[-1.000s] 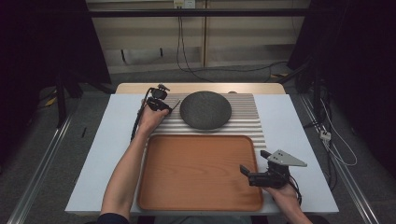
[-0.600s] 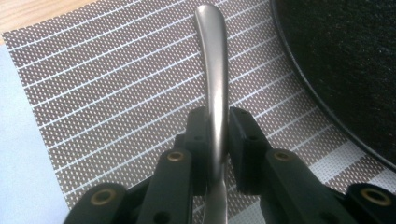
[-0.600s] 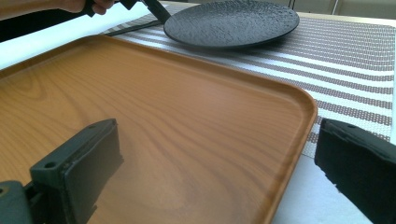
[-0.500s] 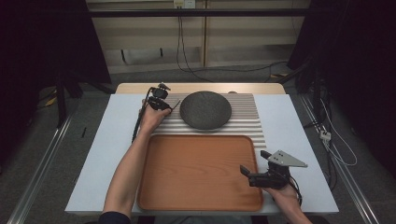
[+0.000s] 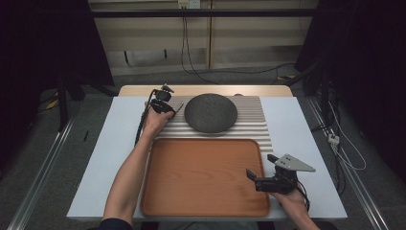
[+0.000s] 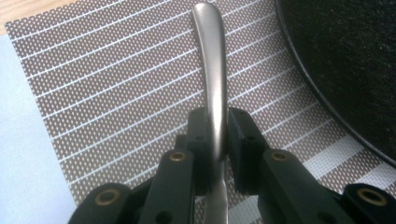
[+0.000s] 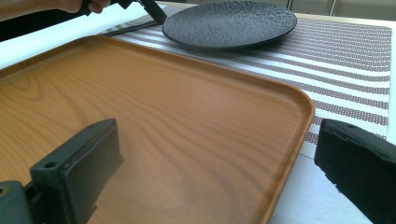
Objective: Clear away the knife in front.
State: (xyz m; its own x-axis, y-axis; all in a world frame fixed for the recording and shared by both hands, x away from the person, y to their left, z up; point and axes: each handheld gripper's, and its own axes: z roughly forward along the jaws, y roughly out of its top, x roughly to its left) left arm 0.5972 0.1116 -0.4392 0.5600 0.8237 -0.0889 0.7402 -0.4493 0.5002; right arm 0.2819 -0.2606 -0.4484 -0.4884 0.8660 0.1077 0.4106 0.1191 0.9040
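The left gripper (image 5: 176, 109) is clamped on a metal handle (image 6: 212, 70), a slim piece of cutlery whose working end is hidden under the jaws; in the left gripper view its two black jaws press on it from both sides. The handle lies over the striped placemat (image 5: 253, 120) near the mat's far left corner, just beside the dark round plate (image 5: 211, 112), whose rim curves close along one side of it. On the other side, pale blue table (image 5: 122, 139) lies bare past the mat's edge. The wooden tray (image 5: 203, 175) sits nearer the person, its far rim touching or overlapping the mat just below the plate, and nothing lies on its surface. The right gripper (image 5: 261, 171) hovers at the tray's near right corner with its jaws wide open and nothing between them; in the right gripper view the tray's raised rim (image 7: 299, 140) runs between the two jaws, with a strip of table to its right.
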